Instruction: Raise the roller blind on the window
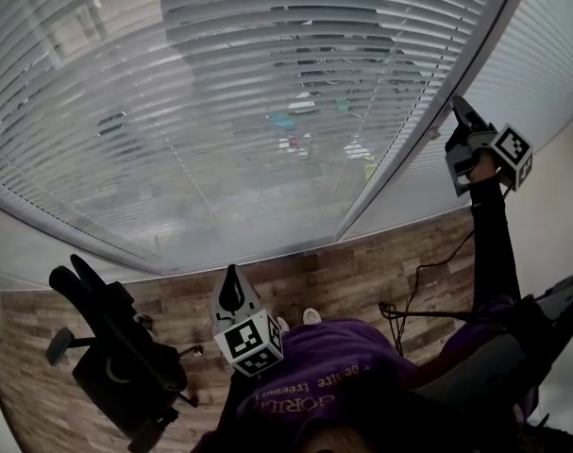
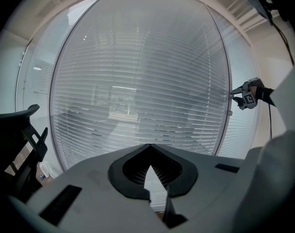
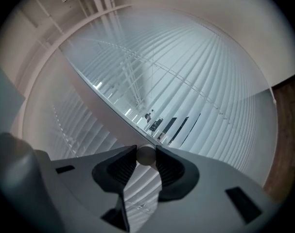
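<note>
What worries me is the grip. My right hand-held gripper point(image 3: 146, 152) pinches only a small round knob point(image 3: 146, 156), right at the tips of its pads. I judge that a hard twist or tug could let the knob squirt out, and I would lose my hold on the control of the blind point(image 1: 267, 111). I cannot tell whether the knob is a rod end or a cord weight. The blind hangs fully down over the window, so all the raising is ahead. A skewed pull could lift it unevenly or rattle the slats against the post point(image 1: 413, 144) at the blind's right edge. My right arm reaches up and out, sleeve stretched straight, with its hand-held gripper roughly level at that post. My left hand-held gripper point(image 1: 235, 295) sits low before my chest, jaws pressed together on nothing, pointing towards the blind's bottom edge.
</note>
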